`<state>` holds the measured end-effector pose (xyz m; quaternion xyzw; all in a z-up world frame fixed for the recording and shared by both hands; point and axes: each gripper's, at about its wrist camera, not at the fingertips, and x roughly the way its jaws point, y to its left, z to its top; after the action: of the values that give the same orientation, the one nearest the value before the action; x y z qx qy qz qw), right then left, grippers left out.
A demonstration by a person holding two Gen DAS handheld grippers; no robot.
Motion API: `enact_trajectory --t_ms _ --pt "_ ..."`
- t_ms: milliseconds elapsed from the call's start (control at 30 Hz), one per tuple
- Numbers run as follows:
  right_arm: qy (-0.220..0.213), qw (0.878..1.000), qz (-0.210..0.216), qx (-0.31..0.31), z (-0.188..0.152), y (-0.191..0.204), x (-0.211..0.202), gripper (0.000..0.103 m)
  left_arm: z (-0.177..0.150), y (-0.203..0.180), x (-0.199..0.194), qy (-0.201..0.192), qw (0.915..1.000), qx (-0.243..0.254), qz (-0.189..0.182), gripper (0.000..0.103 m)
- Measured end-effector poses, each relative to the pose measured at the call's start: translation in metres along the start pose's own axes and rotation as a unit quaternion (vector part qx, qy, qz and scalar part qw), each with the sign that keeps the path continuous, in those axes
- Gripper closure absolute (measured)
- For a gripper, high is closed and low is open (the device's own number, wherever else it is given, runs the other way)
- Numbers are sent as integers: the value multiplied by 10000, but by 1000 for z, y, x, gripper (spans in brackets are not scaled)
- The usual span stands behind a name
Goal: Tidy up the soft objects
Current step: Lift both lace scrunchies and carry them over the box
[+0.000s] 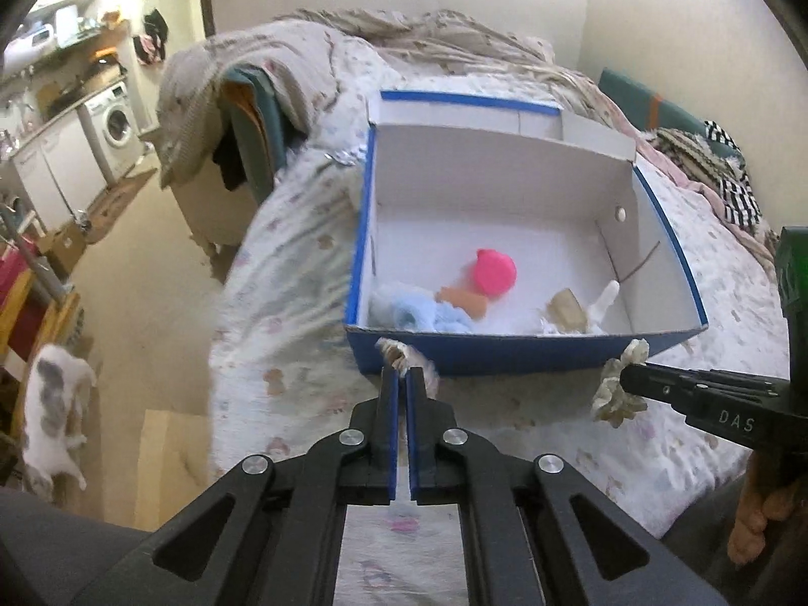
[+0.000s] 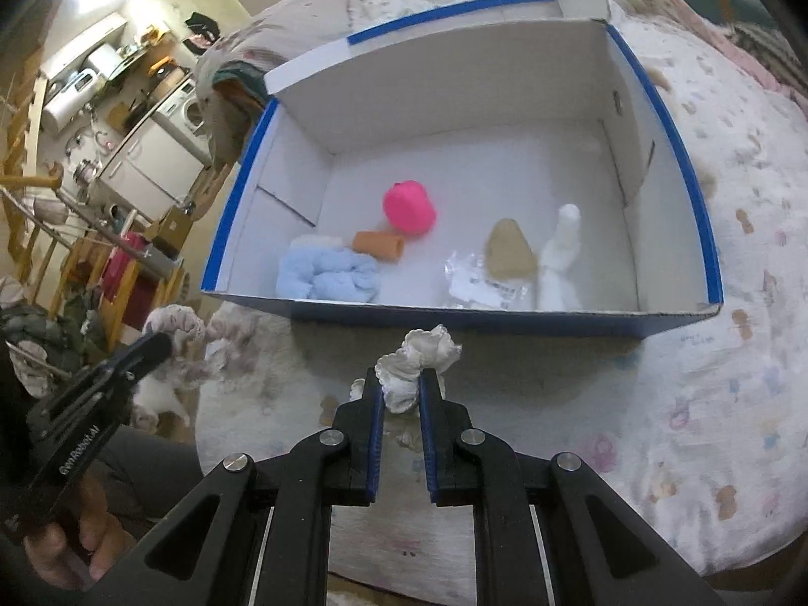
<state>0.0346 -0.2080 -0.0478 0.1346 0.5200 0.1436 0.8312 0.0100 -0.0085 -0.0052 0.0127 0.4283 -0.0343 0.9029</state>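
Gripping a cream, ruffled fabric scrunchie just in front of the blue cardboard box with white inside: left tongs, nearly closed on the cloth. Holding a second pale ruffled scrunchie likewise: right tongs, pads pressed against its bunched folds. Both held near the box's front wall, above the patterned white bedspread, outside the box.

Seen only from the left wrist: a white and grey cat on the floor beside the bed, a white washing machine far back, striped black-and-white cloth at the bed's far side, and the right tongs from the side with the scrunchie dangling at their tip.

Seen far better from the right wrist: the box floor. Lying there, a bright pink round soft piece, a small orange roll touching a fluffy light-blue cloth, a tan rounded piece resting on a clear plastic wrapper, and a white fuzzy item leaning upward beside it. Also shown there: the left tongs from the side, clamped on frilly fabric.
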Motion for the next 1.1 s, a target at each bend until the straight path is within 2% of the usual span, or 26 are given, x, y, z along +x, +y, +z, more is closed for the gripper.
enact_trajectory --t_ms 133,300,567,667,733,833,867,900,933,967,1033,1100 --pt "-231 9997 40 -17 4 2 -8 88 10 5 -7 -152 9998 -102 56 100" --pt "-514 9986 86 15 10 5 -19 88 22 9 -8 -200 9995 -215 -71 101" --pt "-684 9975 133 153 17 -2 -27 88 38 10 -20 -415 9986 -202 -262 101" --pt "-708 9971 181 220 19 -5 -27 88 38 16 -16 -331 9985 -309 -310 101" --pt "-701 9971 200 217 21 -5 -26 88 37 20 -6 -121 9985 -398 -343 101" --pt "-686 9973 193 179 21 -4 -24 88 27 28 24 501 9974 -501 -97 96" --pt "-680 9974 189 170 20 -4 -23 88 19 31 40 829 9951 -541 -35 85" --pt "-661 9975 189 171 20 -5 -22 88 10 36 56 1171 9911 -641 -2 68" --pt "-625 9977 184 194 19 -5 -20 88 -2 41 72 1499 9855 -790 93 59" --pt "-608 9977 199 205 19 -6 -20 88 -11 45 83 1751 9801 -905 215 43" --pt "-589 9979 186 173 18 -5 -18 88 -28 51 109 2236 9679 -1060 447 41" --pt "-559 9981 193 152 19 -4 -16 88 -37 50 130 2541 9596 -1107 481 41"
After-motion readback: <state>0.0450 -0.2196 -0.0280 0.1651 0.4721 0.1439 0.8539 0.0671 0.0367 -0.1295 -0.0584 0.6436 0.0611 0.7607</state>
